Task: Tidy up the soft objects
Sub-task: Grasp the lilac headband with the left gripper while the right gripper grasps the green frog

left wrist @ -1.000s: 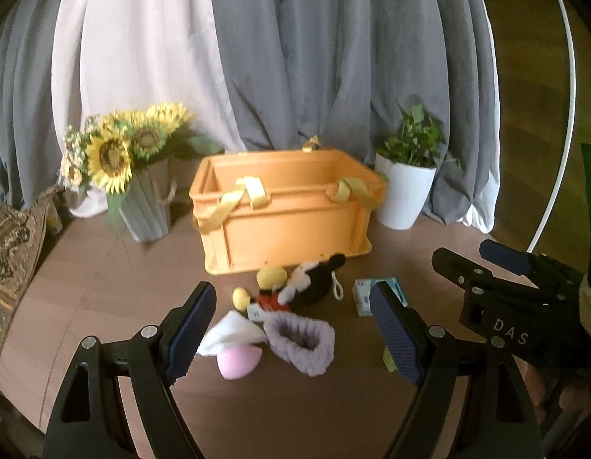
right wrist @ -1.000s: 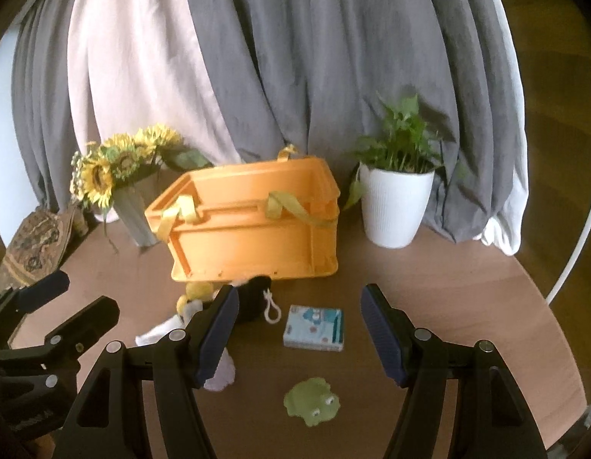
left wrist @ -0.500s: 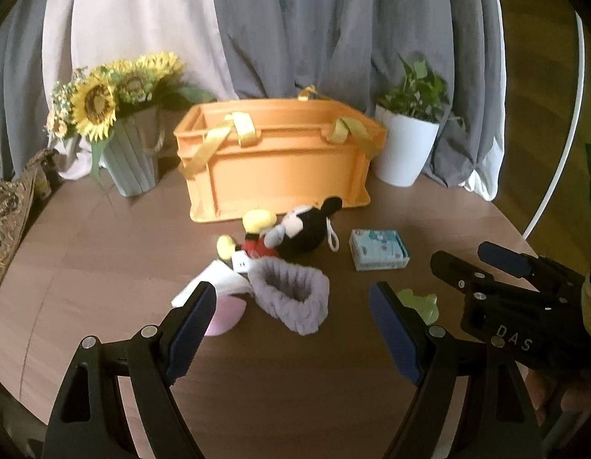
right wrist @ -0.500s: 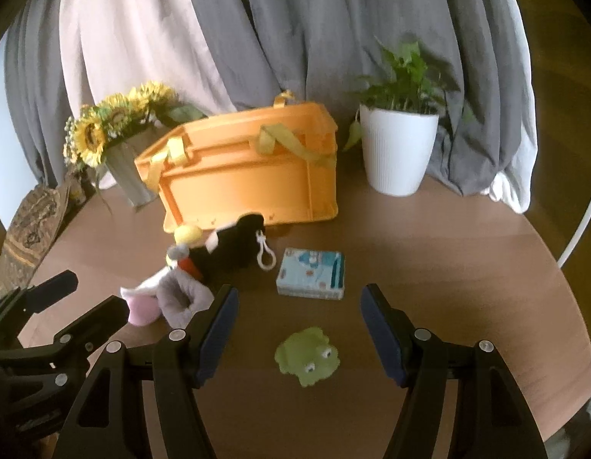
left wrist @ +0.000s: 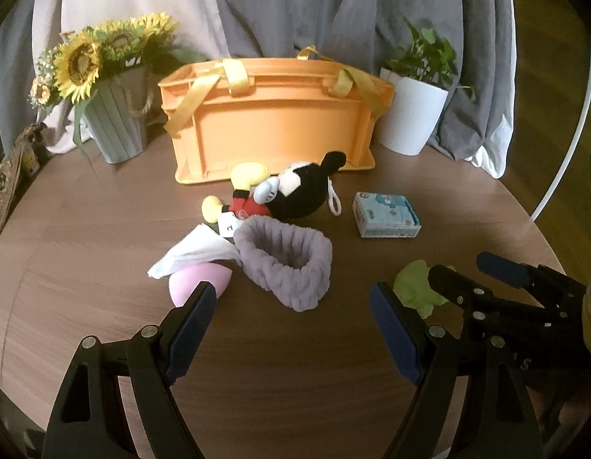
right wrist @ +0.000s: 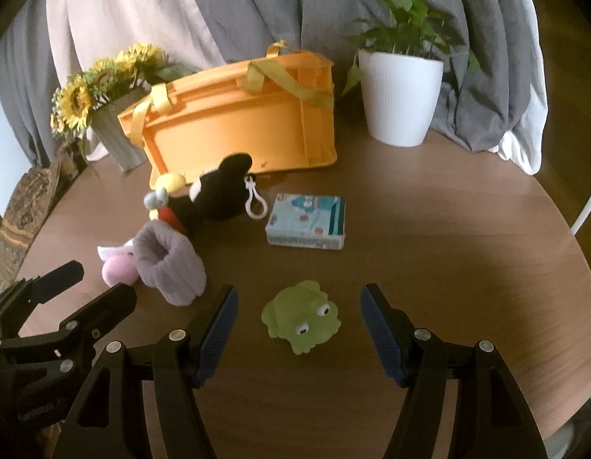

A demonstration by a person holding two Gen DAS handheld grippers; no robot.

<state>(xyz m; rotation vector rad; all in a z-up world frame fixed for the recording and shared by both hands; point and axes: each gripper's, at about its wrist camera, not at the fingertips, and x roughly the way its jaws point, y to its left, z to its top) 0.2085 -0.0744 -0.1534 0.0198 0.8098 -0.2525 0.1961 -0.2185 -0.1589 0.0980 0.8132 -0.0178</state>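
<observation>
Both tongs spread, holding nothing. Left tongs hover over the near desk edge, facing the headband. Right tongs bracket the frog without touching it. Plush mouse lies just before the orange crate at the far edge; white cloth and pink ball touch the headband's left side. Tissue pack lies between crate and frog.
</observation>
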